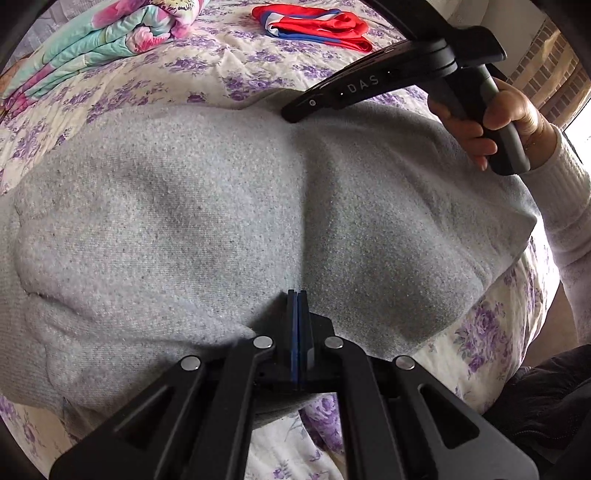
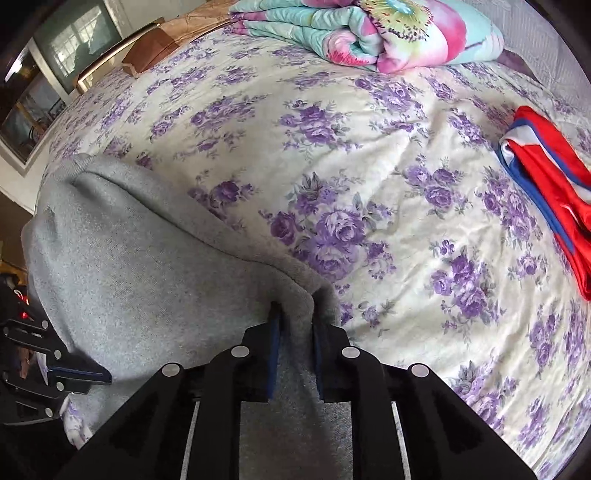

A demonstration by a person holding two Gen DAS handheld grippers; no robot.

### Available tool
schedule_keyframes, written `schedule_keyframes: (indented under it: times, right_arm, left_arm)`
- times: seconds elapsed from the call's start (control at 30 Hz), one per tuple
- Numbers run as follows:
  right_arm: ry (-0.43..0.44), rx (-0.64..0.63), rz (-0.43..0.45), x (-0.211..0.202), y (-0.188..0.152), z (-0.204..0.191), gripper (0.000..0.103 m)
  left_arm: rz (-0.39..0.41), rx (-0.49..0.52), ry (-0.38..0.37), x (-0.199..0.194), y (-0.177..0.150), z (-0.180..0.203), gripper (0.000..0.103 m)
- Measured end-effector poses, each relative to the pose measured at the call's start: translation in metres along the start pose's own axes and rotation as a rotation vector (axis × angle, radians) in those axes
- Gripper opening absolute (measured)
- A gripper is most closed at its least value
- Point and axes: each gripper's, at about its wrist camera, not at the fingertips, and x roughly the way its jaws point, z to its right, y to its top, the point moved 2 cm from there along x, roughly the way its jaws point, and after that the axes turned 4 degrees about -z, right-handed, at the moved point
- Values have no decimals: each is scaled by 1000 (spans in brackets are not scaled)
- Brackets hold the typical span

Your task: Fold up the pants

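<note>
Mid-fold: the left gripper (image 1: pixel 297 295) has its fingers pinched together at the near edge of the grey pants (image 1: pixel 207 206), the right gripper (image 2: pixel 295 314) clamps the far hem; next, carry both across the bed (image 2: pixel 369 155) evenly

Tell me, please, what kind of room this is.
Most likely a bedroom: the grey pants lie on a bed with a purple-flowered bedspread, and a folded floral quilt rests at its far end.
</note>
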Motion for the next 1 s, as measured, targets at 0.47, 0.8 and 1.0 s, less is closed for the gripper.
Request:
schedule_keyframes:
  times: [0.47,0.8,1.0]
  right_arm:
    - [-278,289,226,-143,-132,13,53]
    - [-48,415,231,-91,-201,-51,21]
    - [-117,428,165,-44,-205,-72,21]
  left_arm:
    - [-40,-1,-20,19,149,40,0]
    - [-46,3,59,62,158,44,0]
    - [-25,22,52,60,151,42,1]
